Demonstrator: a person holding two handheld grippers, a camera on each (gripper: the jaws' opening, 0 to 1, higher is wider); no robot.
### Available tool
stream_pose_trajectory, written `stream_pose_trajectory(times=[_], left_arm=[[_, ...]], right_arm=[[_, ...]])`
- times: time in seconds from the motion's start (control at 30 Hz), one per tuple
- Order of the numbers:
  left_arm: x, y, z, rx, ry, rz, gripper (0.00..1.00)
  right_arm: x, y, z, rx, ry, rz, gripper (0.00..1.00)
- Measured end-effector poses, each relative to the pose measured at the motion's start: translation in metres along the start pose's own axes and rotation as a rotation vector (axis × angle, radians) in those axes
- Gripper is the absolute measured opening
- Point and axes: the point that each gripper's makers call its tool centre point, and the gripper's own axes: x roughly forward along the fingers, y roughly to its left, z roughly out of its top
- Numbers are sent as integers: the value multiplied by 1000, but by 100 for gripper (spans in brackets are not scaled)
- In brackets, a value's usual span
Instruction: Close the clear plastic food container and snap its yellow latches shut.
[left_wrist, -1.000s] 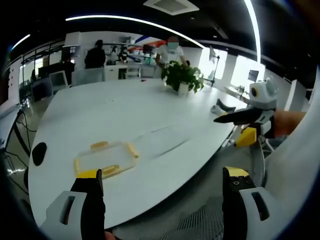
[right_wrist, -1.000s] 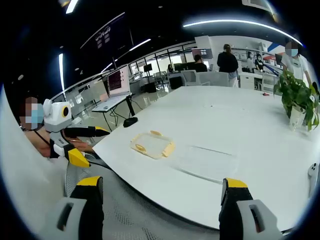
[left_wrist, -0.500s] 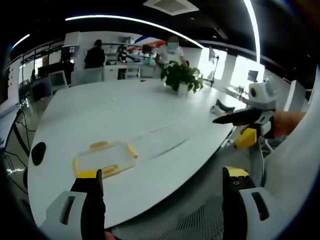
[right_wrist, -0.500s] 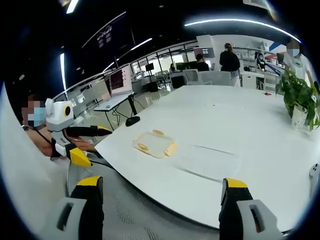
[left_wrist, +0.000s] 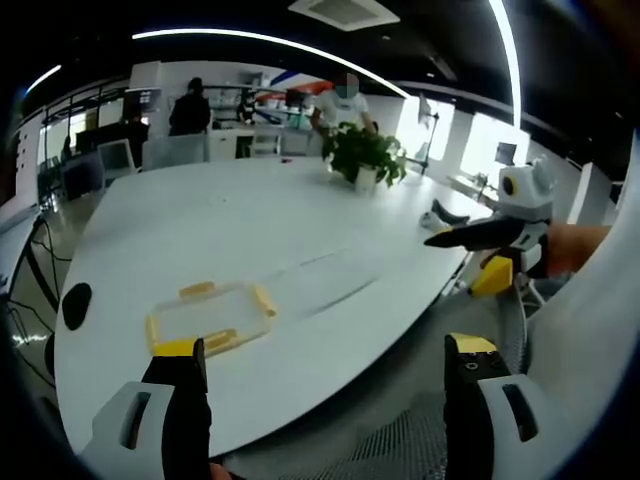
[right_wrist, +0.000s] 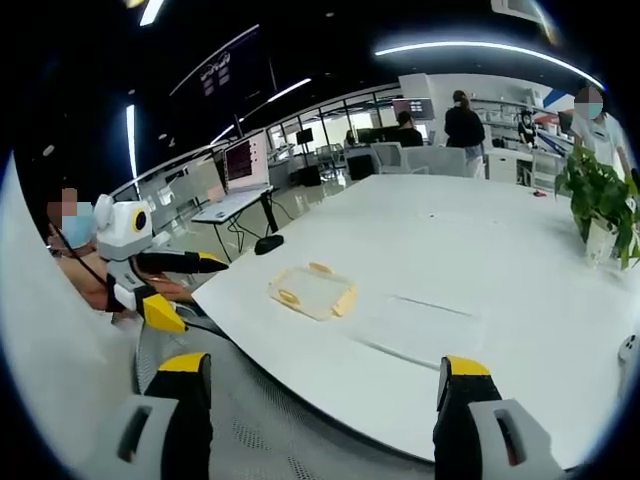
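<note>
A clear lid with yellow latches (left_wrist: 210, 315) (right_wrist: 312, 291) lies flat on the white table (left_wrist: 230, 220) near its front edge. Beside it rests the clear plastic container (left_wrist: 325, 280) (right_wrist: 420, 322), hard to make out against the white top. My left gripper (left_wrist: 325, 370) is open and held off the table's edge, short of the lid. My right gripper (right_wrist: 322, 368) is open too, also back from the edge. In the left gripper view the right gripper (left_wrist: 495, 235) comes in from the right; in the right gripper view the left gripper (right_wrist: 170, 265) shows at the left.
A potted plant (left_wrist: 365, 155) (right_wrist: 600, 200) stands far across the table. A black mouse-like object (left_wrist: 77, 305) (right_wrist: 268, 243) lies at the table's rim. A small white object (left_wrist: 440, 215) sits near the right edge. People stand at the back, and a laptop (right_wrist: 240, 165) sits on a side desk.
The right gripper view has shifted slightly with the hand. The lid, the container and both grippers' jaws look the same.
</note>
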Motion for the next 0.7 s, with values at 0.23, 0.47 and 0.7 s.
stream_pose_trajectory(times=[0.23, 0.47, 0.7], left_arm=[[-1, 4, 3, -3, -5, -5, 98], [-3, 10, 4, -6, -4, -3, 97], [-5, 21, 8, 0, -2, 4, 95]], right_arm=[[0, 0, 4, -14, -6, 2, 94], [4, 1, 11, -38, -3, 14, 92], [11, 3, 18, -86, 3, 28, 91]])
